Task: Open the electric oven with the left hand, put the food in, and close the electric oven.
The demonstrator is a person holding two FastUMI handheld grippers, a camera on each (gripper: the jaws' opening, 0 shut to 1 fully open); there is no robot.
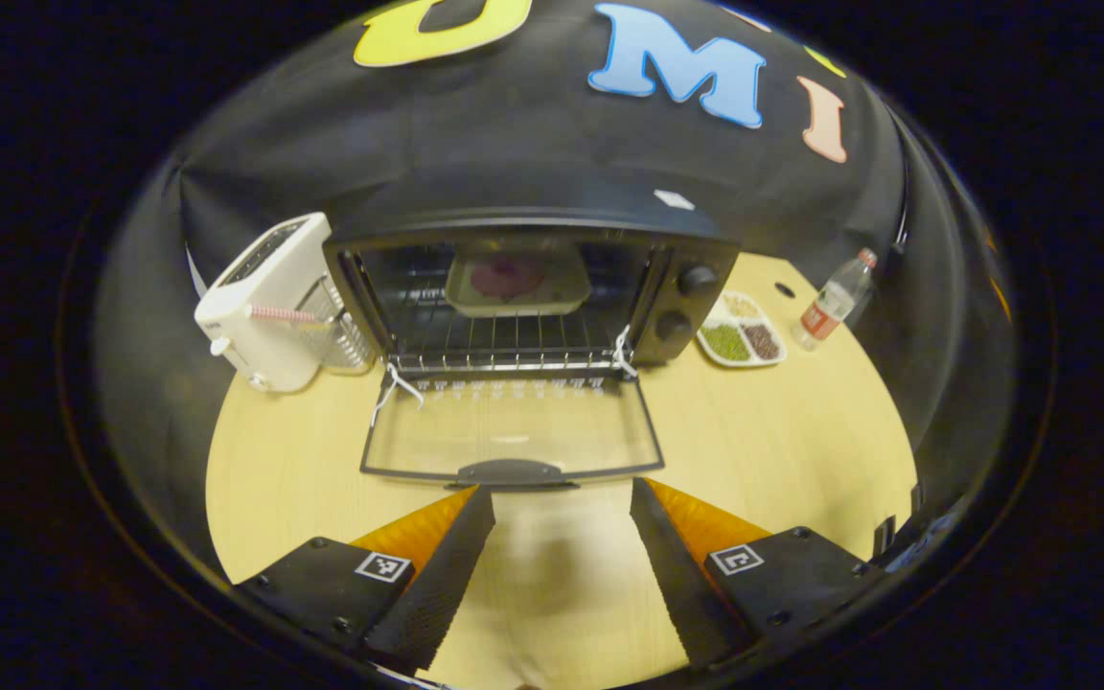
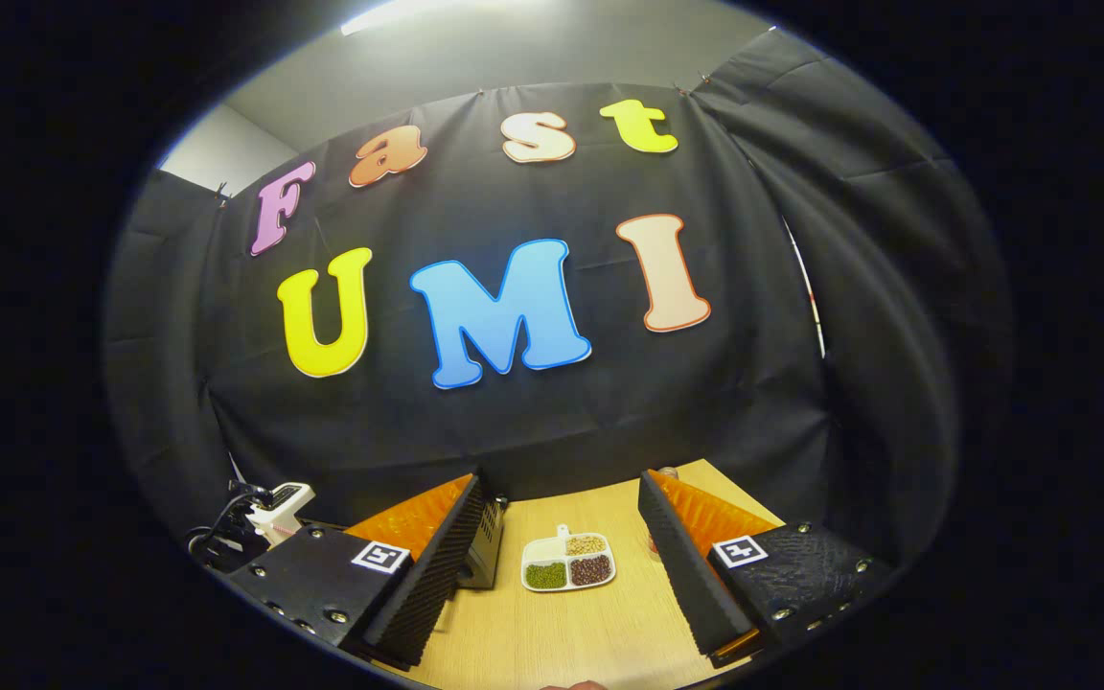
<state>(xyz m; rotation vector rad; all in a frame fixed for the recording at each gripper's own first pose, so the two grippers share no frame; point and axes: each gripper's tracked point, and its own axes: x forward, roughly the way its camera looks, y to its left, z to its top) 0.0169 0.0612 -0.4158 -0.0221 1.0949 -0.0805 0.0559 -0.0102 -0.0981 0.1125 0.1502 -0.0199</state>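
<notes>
**Oven open with food inside, both grippers spread and empty**

A round, light wooden table (image 1: 782, 431) fills the lower half of the left gripper view, backed by the booth's black cloth wall. At its centre stands the black electric oven (image 1: 533, 287), its glass door (image 1: 512, 439) folded flat down onto the table toward the camera, handle nearest. Inside, on the wire rack, sits a pale tray of food (image 1: 517, 281) with a dark reddish round piece on it; dim light makes the food hard to identify. White cords hang at both door hinges.

Just beside the oven's left wall stands a white toaster (image 1: 269, 302) with a striped red and white bar along its side. To the oven's right lies a white divided dish (image 1: 742, 333) holding green, brown and pale grains, and farther right a clear water bottle (image 1: 835, 302) with a red label stands upright.

The left gripper (image 1: 562, 551) hangs in front of the door handle, fingers spread apart, holding nothing.

In the right gripper view, the right gripper (image 2: 562, 565) is likewise released and empty, the divided dish (image 2: 568, 563) showing between its fingers. Its left finger covers most of the oven (image 2: 485, 546), and its right finger hides much of the bottle.
</notes>
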